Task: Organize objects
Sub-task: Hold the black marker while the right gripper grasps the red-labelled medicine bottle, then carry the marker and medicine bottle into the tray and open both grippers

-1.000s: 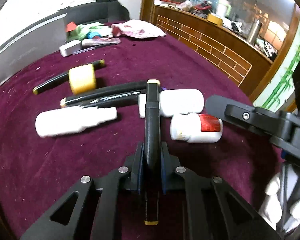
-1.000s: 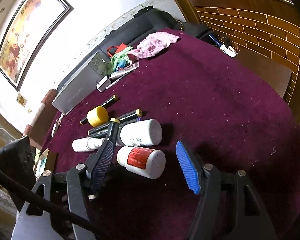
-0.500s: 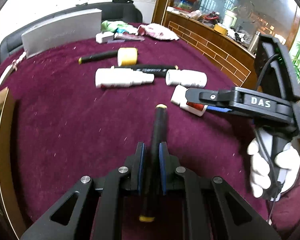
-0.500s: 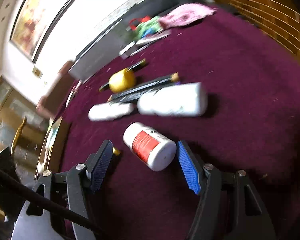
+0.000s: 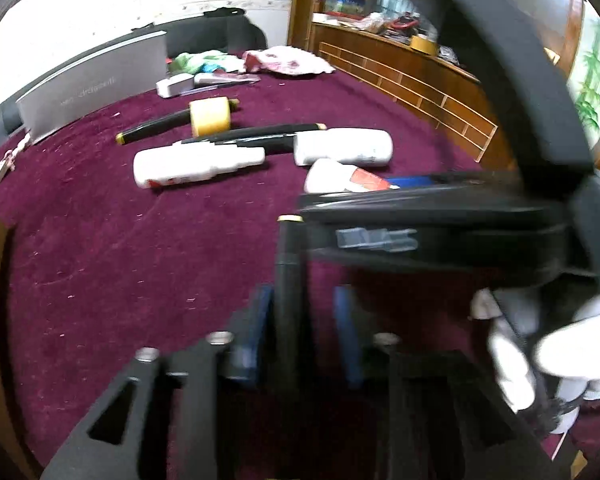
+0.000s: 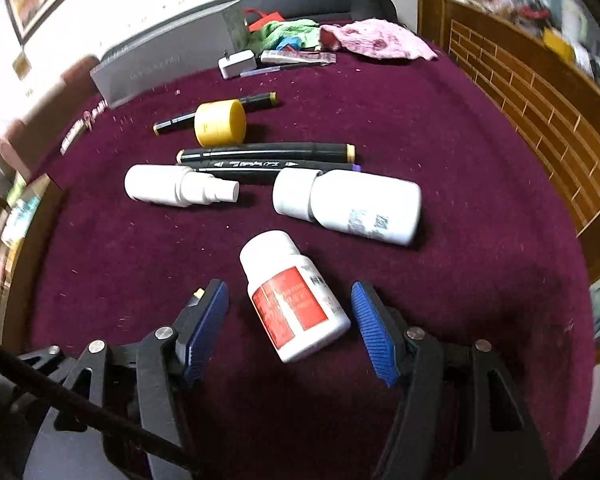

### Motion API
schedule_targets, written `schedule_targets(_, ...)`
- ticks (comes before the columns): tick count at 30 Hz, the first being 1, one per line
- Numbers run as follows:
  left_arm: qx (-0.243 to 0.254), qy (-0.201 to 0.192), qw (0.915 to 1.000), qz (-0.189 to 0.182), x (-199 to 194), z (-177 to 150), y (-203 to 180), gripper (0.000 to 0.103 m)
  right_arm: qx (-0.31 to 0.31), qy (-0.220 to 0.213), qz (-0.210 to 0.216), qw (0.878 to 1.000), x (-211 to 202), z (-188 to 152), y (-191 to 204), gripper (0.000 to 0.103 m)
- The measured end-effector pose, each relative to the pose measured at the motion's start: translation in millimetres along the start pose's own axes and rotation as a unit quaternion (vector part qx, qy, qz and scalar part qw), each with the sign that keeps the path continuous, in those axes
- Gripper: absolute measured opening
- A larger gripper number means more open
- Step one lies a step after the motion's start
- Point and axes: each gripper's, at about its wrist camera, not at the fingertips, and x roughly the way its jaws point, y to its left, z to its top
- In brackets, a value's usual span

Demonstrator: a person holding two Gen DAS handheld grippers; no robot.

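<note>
My left gripper [image 5: 302, 320] is open, its blue pads apart, with a black marker [image 5: 289, 292] lying loose between them on the purple cloth. My right gripper [image 6: 290, 308] is open around a white bottle with a red label [image 6: 296, 300], which lies on the cloth between the pads without touching them. The bottle also shows in the left wrist view [image 5: 340, 178]. Farther back lie a white spray bottle [image 6: 176, 190], a larger white bottle [image 6: 352, 206], two black markers [image 6: 264, 156], a yellow cap [image 6: 220, 122] and another marker [image 6: 256, 102].
A grey box [image 6: 164, 68], a white charger [image 6: 236, 64], green and pink cloths [image 6: 376, 38] lie at the table's back. A brick-pattern wooden counter [image 6: 540, 92] stands to the right. The right gripper's body [image 5: 440, 220] crosses the left wrist view.
My left gripper has opened and let go of the black marker, which now lies on the cloth. My right gripper has come down around the red-label bottle.
</note>
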Motion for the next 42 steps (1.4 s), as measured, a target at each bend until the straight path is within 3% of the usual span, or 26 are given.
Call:
schedule_targets(1,0.016,0.003,0.9998,0.006,2,0,-7,0.047,-0.008,0.000,-0.006,1.000,1,1,3,0.064)
schedule_targets(3,0.047,0.011,0.9983,0.032,4,1,-19,0.044,-0.020,0.002,-0.016,1.000,4,2,8,0.061)
schedule_targets(4,0.049,0.014,0.9983,0.029,3,2,-20,0.027,-0.025,0.003,-0.022,0.999,5,2,10,0.058)
schedule_targets(5,0.046,0.017,0.9984,0.027,0,3,-18,0.012,-0.032,0.003,-0.032,0.999,5,2,11,0.044)
schedule_targets(6,0.039,0.022,0.9989,0.017,-2,3,-13,0.011,-0.038,0.004,-0.039,0.999,4,2,12,0.031)
schedule_targets(12,-0.026,0.014,0.9993,-0.025,-28,-7,20,0.011,-0.031,0.010,-0.024,0.999,-10,-7,6,0.031)
schedule_targets(20,-0.100,-0.055,0.9928,-0.036,-103,-30,63,0.011,-0.007,0.001,0.054,0.999,-41,-10,24,0.032)
schedule_targets(26,-0.149,-0.098,0.9840,-0.007,-163,-49,117,0.011,-0.036,0.000,0.129,0.991,-66,-3,80,0.032)
schedule_targets(33,-0.205,-0.129,0.9676,0.072,-217,-81,202,0.011,-0.092,0.016,0.216,0.972,-73,7,174,0.032)
schedule_targets(42,-0.253,-0.110,0.9541,0.116,-206,-87,296,0.011,-0.121,0.067,0.263,0.955,-34,19,276,0.032)
